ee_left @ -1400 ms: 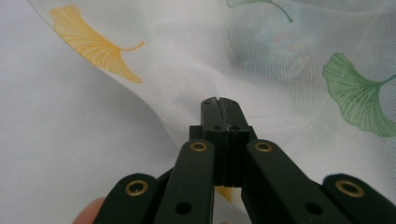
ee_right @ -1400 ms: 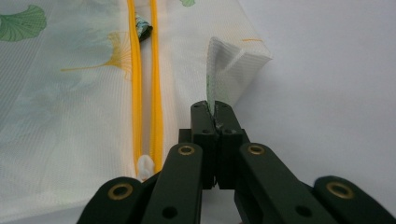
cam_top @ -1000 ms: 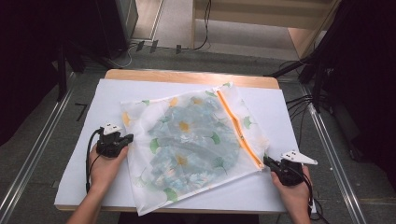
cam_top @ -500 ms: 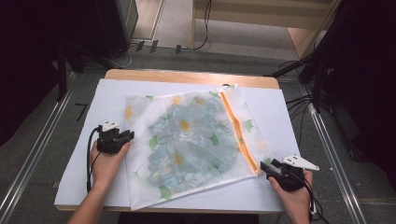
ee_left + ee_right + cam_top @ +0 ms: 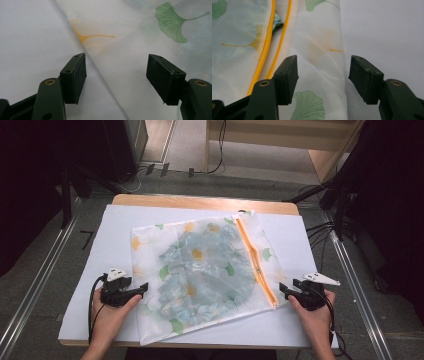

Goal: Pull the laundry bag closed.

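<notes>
The mesh bag (image 5: pixel 210 275) lies flat on the surface (image 5: pixel 90 265). The left gripper (image 5: pixel 142 287) and right gripper (image 5: pixel 284 290) have just been opening and hold nothing.

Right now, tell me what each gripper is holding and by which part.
Nothing. Both the left gripper and right gripper have just been opening; their jaws stand apart over the mesh laundry bag edges.

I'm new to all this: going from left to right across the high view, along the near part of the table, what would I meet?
Left gripper → mesh laundry bag → orange zipper → right gripper.
</notes>
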The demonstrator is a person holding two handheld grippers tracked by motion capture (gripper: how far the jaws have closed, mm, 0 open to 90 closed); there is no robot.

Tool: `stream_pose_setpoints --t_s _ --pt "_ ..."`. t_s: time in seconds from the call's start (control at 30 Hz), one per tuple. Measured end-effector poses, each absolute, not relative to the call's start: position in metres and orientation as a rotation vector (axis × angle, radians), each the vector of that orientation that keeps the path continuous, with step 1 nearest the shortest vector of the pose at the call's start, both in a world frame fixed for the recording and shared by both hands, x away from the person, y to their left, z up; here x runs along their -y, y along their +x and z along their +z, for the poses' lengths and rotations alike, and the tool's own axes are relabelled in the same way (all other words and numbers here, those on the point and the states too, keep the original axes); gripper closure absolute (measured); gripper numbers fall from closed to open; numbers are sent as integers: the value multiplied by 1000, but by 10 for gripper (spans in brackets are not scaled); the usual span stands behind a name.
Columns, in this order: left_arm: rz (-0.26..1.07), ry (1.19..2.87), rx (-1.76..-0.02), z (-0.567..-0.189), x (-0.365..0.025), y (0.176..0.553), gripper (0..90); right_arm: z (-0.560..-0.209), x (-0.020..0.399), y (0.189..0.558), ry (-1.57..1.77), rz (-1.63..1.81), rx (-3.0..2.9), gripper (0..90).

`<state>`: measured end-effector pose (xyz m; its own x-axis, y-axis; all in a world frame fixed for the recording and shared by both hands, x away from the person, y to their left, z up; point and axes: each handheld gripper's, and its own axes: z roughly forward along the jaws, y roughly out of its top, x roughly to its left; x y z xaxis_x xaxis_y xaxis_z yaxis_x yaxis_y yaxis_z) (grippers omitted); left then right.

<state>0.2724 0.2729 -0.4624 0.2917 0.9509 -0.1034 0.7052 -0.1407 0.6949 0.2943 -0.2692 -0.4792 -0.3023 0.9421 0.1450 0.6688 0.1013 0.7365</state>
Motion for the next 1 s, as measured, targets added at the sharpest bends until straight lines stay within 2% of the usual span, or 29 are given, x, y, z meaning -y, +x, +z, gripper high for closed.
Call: stream_pose_setpoints --t_s 0.2,0.37,0.4,0.43,0.5,0.63,0.67,0.7,1.0 --pt "470 1949 -1462 -462 -256 270 299 -483 265 292 1596 966 -2016 597" --pt "479 1967 -1450 -463 -251 271 330 -483 263 288 1591 961 -2010 726" --pt "483 1967 -1452 -462 -250 271 369 -484 261 287 1578 952 -2008 783" --pt "494 1972 -1452 -462 -248 271 369 -484 261 287 1578 952 -2008 783" --pt "574 2009 -1457 -462 -245 272 504 -484 260 285 1569 968 -2019 867" --pt "568 1990 -1445 -462 -247 274 794 -484 257 285 1547 965 -2027 900" --pt "567 1987 -1435 -463 -247 275 794 -484 257 284 1547 969 -2029 900" --pt "556 1988 -1418 -463 -246 275 885 -484 257 284 1545 974 -2029 900" --pt "524 2012 -1368 -460 -257 292 900 -484 259 274 1533 1011 -2053 900"
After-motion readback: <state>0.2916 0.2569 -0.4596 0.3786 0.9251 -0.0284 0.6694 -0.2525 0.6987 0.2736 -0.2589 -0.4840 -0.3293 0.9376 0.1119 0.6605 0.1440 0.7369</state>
